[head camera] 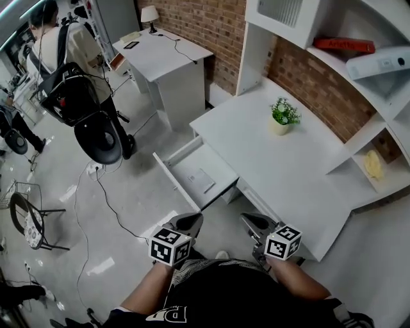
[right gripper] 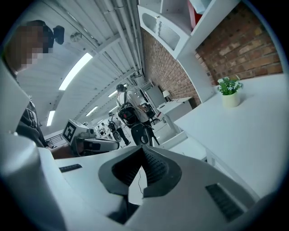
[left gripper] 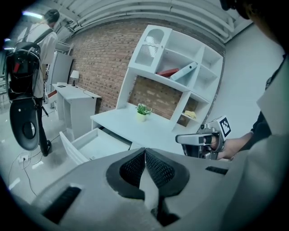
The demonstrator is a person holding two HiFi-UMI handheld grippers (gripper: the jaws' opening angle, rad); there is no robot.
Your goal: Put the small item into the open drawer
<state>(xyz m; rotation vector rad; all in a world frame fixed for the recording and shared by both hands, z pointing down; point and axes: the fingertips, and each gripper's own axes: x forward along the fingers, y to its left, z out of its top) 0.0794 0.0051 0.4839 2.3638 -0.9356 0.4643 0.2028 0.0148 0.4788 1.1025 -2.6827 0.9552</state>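
The open drawer is pulled out from the front of the white desk, at the desk's left end as the head view shows it. A small flat pale item lies on the drawer's floor, towards the side nearest the desk. What it is cannot be made out.

The left gripper hangs in front of the desk, on the person's side of the drawer and apart from it. Its own view shows its ribbed pads pressed together with nothing between them. The right gripper is just beside it, near the desk's front edge. Its jaws are likewise closed tight and empty. Each gripper is held in one of the person's hands, low before the body, and points towards the desk.

On the desk top, towards its back, stands a small potted plant, well apart from the drawer. Above and to the right of the desk rises a white shelf unit, which holds a red thing high up and a yellow thing lower down. A brick wall runs behind the desk. To the desk's left stands a second white desk with a lamp on it. Farther left, a person with a black backpack stands by a black chair.
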